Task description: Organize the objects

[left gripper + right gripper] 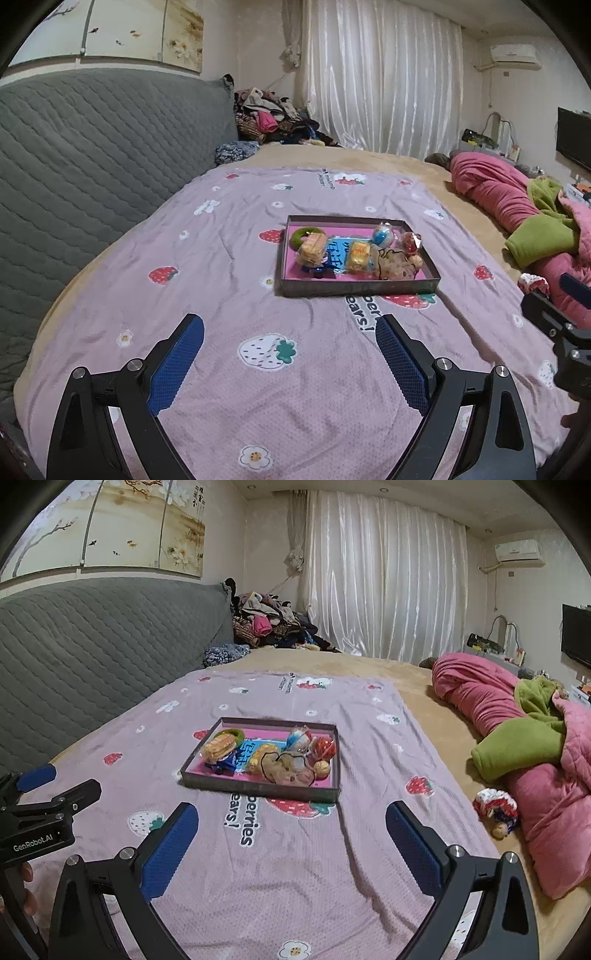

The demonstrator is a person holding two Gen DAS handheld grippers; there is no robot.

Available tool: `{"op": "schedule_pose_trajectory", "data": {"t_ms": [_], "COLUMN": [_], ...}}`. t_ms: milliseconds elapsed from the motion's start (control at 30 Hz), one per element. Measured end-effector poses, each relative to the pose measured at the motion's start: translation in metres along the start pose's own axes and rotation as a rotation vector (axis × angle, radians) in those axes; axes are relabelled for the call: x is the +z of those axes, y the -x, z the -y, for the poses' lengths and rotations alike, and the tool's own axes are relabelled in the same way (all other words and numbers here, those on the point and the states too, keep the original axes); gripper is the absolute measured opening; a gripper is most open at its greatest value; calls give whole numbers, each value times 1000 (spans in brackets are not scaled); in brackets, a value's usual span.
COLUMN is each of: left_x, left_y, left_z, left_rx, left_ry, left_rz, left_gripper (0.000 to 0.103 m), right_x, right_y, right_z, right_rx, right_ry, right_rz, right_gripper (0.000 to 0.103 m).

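while both grippers hang above the pink strawberry-print blanket (pixel 207 280) on the bed, the shallow tray (pixel 356 288) of small toys sits ahead of them at about 12 o'clock, a touch toward 1 o'clock from the left gripper (pixel 290 334) and toward 11 o'clock from the right gripper (pixel 291 819). both sets of jaws stand wide apart and hold nothing; only bare blanket shows between the blue pads. the tray's long axis runs roughly across both views, its near wall facing the grippers, and the toys crowd inside it, a green ring (pixel 304 236) at the far left corner, wrapped blocks (pixel 314 253) mid-tray and round wrapped pieces (pixel 384 234) toward the right end. one small red-and-white toy (pixel 496 808) lies outside the tray, off the blanket at 3 o'clock from the right gripper, just beside the heaped pink quilt (pixel 554 812); the right hand is plainly nearer to it, so that stray seems the likely next pick. open blanket lies all around the tray, so there is room to move; the quilt crowds the stray on its right side.
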State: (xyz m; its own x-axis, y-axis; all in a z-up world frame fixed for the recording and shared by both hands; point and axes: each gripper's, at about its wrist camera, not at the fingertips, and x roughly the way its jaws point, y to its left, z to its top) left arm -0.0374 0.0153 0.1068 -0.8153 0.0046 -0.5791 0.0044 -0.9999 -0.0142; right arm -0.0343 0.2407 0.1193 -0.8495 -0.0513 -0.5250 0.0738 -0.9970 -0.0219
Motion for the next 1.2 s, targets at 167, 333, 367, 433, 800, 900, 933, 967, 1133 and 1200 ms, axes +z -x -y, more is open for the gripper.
{"op": "schedule_pose_trajectory", "data": {"t_ms": [167,333,367,433,800,900,933,967,1133,1200], "left_x": [-8,-17,-19,-23,-36,-38,-38,-39,-43,-45], "left_y": [-1,-5,-7,-9,-28,-31,-31,-31,-36,-38], "left_z": [2,4,4,3,4,4,5,5,6,8], "left_rx": [-9,-16,-26,-35,-24,-20,-19,-21,-27,-28], "left_ry": [-7,-14,-8,-1,-4,-13,-16,-15,-18,-21], "left_rz": [-3,-11,-16,-17,-26,-24,-24,-22,-32,-38], "left_gripper": [95,95,95,95,95,95,95,95,95,95], "right_x": [-11,-20,-23,-27,-44,-44,-45,-45,-46,-48], "right_y": [-8,-15,-17,-19,-32,-32,-32,-32,-33,-34], "right_z": [-1,-3,-2,-2,0,0,0,0,-2,-1], "right_rx": [9,11,13,10,16,13,12,13,10,8], "right_ry": [-6,-7,-8,-11,-15,-11,-10,-9,-3,-3], "right_rz": [-9,-27,-34,-40,-61,-61,-60,-63,-65,-69], "right_gripper": [103,103,103,103,103,103,103,103,103,103]}}
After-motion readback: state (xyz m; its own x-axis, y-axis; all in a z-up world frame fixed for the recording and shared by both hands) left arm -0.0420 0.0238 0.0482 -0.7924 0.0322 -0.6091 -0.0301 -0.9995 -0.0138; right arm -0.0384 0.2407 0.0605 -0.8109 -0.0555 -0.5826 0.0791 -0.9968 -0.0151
